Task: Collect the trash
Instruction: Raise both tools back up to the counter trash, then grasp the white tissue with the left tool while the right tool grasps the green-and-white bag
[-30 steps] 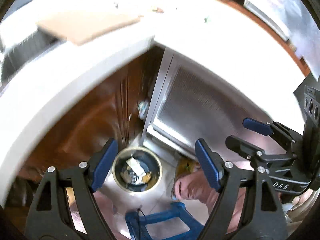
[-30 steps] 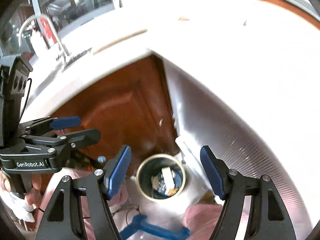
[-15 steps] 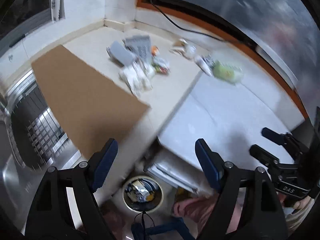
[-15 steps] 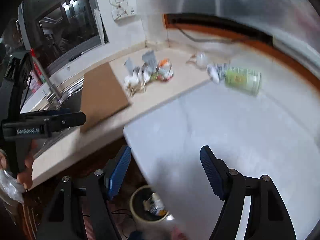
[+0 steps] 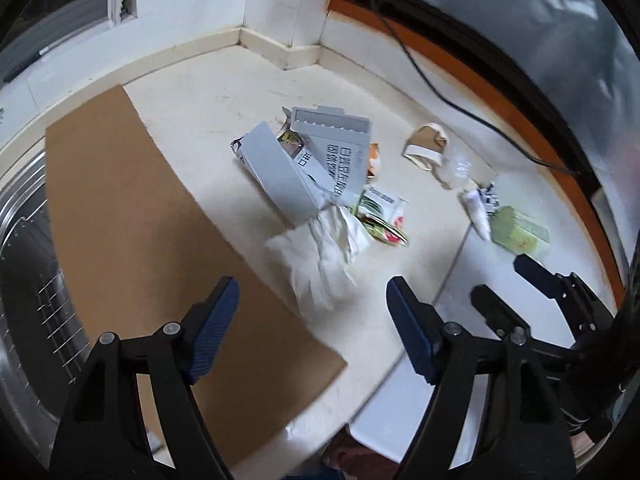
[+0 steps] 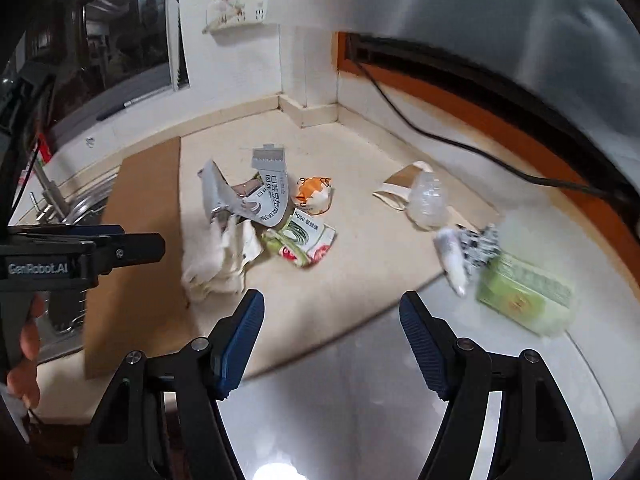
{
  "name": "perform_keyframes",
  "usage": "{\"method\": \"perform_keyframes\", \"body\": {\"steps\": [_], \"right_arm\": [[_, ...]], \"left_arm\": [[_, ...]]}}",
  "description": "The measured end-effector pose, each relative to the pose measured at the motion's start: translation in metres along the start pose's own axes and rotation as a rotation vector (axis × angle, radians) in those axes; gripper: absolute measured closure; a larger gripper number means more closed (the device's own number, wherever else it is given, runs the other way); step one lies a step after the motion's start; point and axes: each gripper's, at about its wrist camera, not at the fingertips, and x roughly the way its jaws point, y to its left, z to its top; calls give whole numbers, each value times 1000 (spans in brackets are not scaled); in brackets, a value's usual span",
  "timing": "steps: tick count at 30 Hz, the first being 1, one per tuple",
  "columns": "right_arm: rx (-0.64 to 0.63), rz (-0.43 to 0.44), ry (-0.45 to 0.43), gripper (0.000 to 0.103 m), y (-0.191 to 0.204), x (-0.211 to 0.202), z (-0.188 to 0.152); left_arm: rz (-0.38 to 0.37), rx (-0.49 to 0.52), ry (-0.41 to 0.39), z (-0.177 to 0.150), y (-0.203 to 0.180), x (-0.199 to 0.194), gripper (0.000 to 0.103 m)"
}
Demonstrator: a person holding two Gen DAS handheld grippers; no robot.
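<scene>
1. Since one second ago both views change fully: then we look down at a round bin on the floor beside a wooden cabinet door, now we look at the counter [image 5: 192, 80] with the trash on it.
2. We see the left gripper [image 5: 312, 324] with its jaws spread and nothing between them; they have just been closing a little.
3. We see the right gripper [image 6: 332, 332] with jaws also spread and empty, above the edge where the counter meets a shiny metal surface [image 6: 360, 400].
4. A crumpled white tissue [image 5: 316, 256] lies just beyond the left gripper, touching the edge of a flat brown cardboard sheet [image 5: 132, 216].
5. Behind the tissue we find a torn grey carton [image 5: 280, 168] with printed characters, and a green and red packet [image 6: 304, 240] beside it.
6. An orange and white wrapper [image 6: 314, 196] lies just behind that packet.
7. Further right, a flattened brown paper cup [image 6: 404, 186] touches a clear crumpled plastic piece [image 6: 428, 200].
8. A green box [image 6: 524, 296] lies on its side near the right edge, with a white tube [image 6: 452, 260] and a black-and-white wrapper just beside it.
9. A sink [image 5: 28, 260] with a wire rack is at the far left.
</scene>
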Motion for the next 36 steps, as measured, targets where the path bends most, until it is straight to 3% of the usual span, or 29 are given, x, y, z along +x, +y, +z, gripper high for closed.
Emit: {"method": "perform_keyframes", "body": {"steps": [5, 18, 19, 21, 23, 31, 32, 34, 36], "right_arm": [[-4, 20, 36, 32, 3, 48, 8], [-140, 8, 26, 33, 38, 109, 15], [-154, 10, 23, 41, 40, 114, 16], [-163, 29, 38, 66, 43, 123, 18], [-150, 50, 60, 79, 40, 129, 19], [-22, 90, 18, 88, 12, 112, 14], [-2, 99, 18, 90, 7, 110, 14], [58, 121, 15, 90, -4, 102, 11], [91, 130, 14, 90, -11, 94, 7]], "left_arm": [[25, 1, 35, 7, 1, 33, 31], [-46, -13, 97, 12, 10, 63, 31], [-52, -12, 102, 12, 9, 65, 31], [-58, -7, 108, 13, 8, 68, 31], [-62, 1, 112, 13, 5, 70, 31], [-58, 16, 121, 14, -4, 78, 32], [-56, 15, 120, 13, -6, 79, 35], [-52, 15, 122, 12, -7, 82, 54], [-41, 4, 121, 10, -7, 84, 59]]}}
